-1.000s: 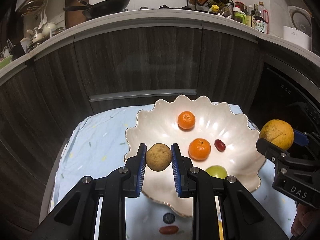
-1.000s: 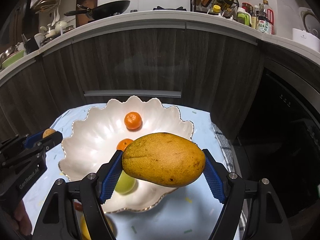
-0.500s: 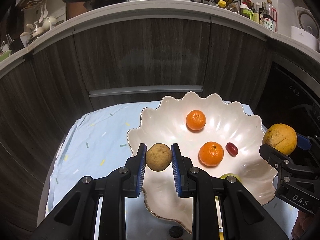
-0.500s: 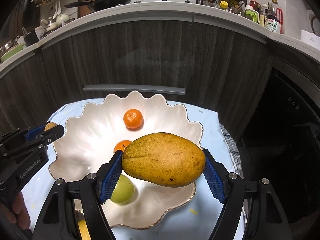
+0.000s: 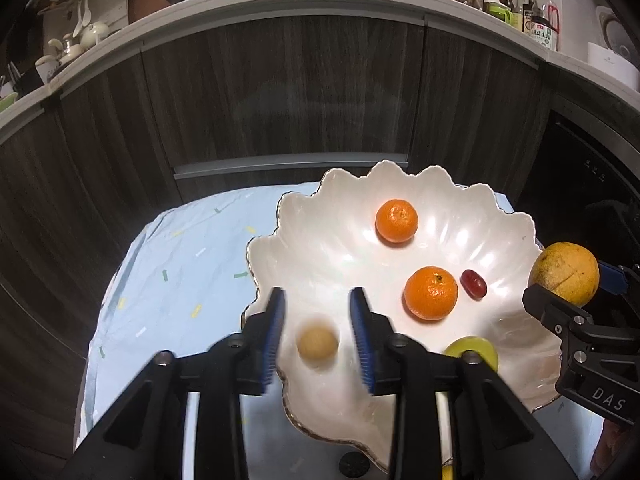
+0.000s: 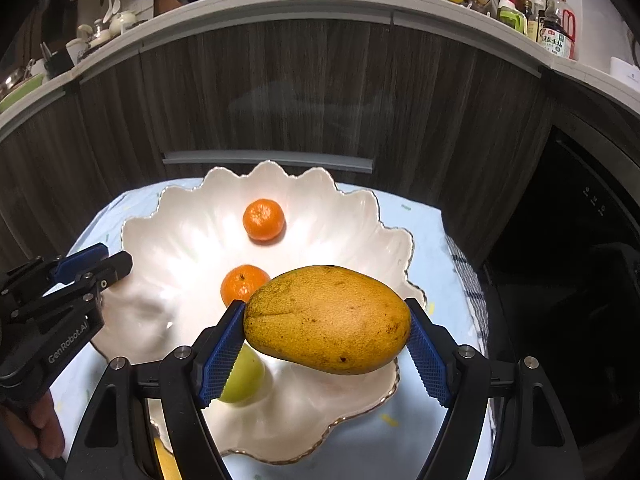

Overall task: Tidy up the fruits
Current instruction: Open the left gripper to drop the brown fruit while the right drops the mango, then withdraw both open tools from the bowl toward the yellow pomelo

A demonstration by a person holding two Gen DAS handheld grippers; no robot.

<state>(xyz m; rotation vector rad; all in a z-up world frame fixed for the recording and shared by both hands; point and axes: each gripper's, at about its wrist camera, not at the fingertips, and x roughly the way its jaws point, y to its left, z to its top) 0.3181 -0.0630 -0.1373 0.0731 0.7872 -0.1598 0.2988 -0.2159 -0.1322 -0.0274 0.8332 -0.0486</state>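
Note:
A white scalloped bowl (image 5: 460,216) (image 6: 168,216) stands on a light blue cloth. It holds two mandarins (image 5: 397,221) (image 5: 431,293), a red grape (image 5: 473,284) and a green fruit (image 5: 478,350). My left gripper (image 5: 318,336) is open over the bowl's left side; a small brown fruit (image 5: 317,342), blurred, is loose between its fingers. My right gripper (image 6: 326,344) is shut on a yellow mango (image 6: 327,319) above the bowl's near right part. The mango also shows in the left wrist view (image 5: 564,273).
The blue cloth (image 5: 172,280) covers a small table before dark wood cabinets (image 5: 280,92). A dark round fruit (image 5: 354,464) and a yellow fruit (image 6: 162,460) lie on the cloth near the bowl's front edge. A dark oven front (image 6: 580,240) is at right.
My left gripper has opened and let go of the small brown fruit, which drops blurred toward the bowl. Both grippers have moved further over the bowl. The right still holds the mango.

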